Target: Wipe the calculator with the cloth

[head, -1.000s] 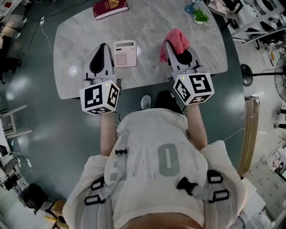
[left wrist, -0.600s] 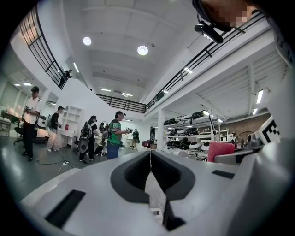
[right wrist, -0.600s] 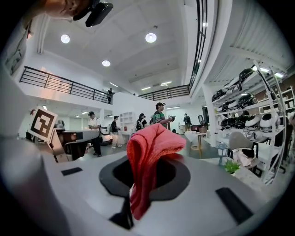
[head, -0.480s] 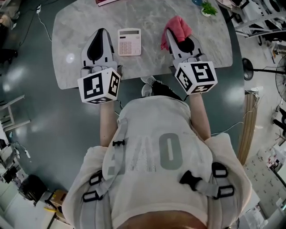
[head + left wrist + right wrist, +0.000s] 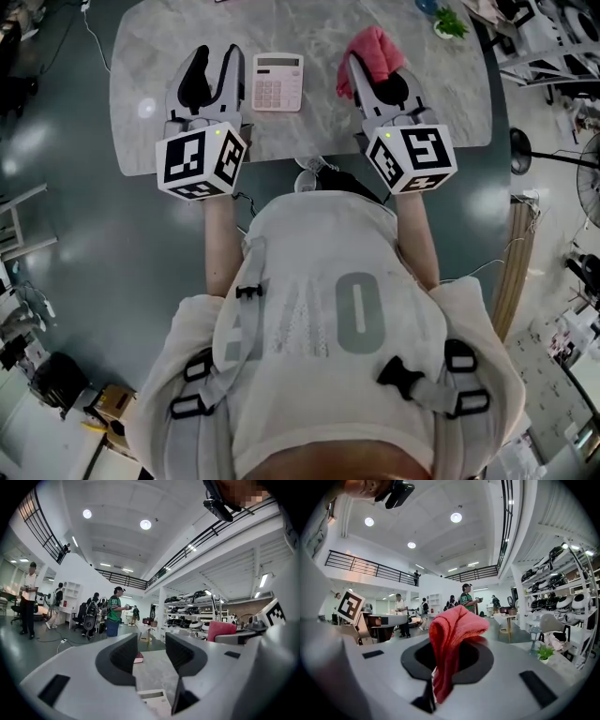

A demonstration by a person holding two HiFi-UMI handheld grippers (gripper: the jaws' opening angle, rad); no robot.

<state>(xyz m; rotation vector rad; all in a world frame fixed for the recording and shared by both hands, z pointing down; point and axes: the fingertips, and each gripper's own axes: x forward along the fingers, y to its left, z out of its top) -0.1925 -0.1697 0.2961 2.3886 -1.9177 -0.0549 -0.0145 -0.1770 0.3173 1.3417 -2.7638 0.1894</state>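
Here our left gripper (image 5: 217,54) has just been opening, jaws half apart and empty, the calculator (image 5: 277,82) just right of its fingers (image 5: 234,71); our right gripper (image 5: 373,73) pinches the pink cloth (image 5: 373,49).

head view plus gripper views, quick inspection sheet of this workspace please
surface: grey marbled tabletop, mostly bare
job's things: pale pink calculator flat between the grippers; pink-red cloth pinched in right gripper
clutter: small green potted plant, far right corner
grippers: left gripper jaws just opened, nothing between; right gripper shut on cloth
cables: pale cable on floor, left of table
surroundings: dark glossy floor, metal shelving, people standing beyond
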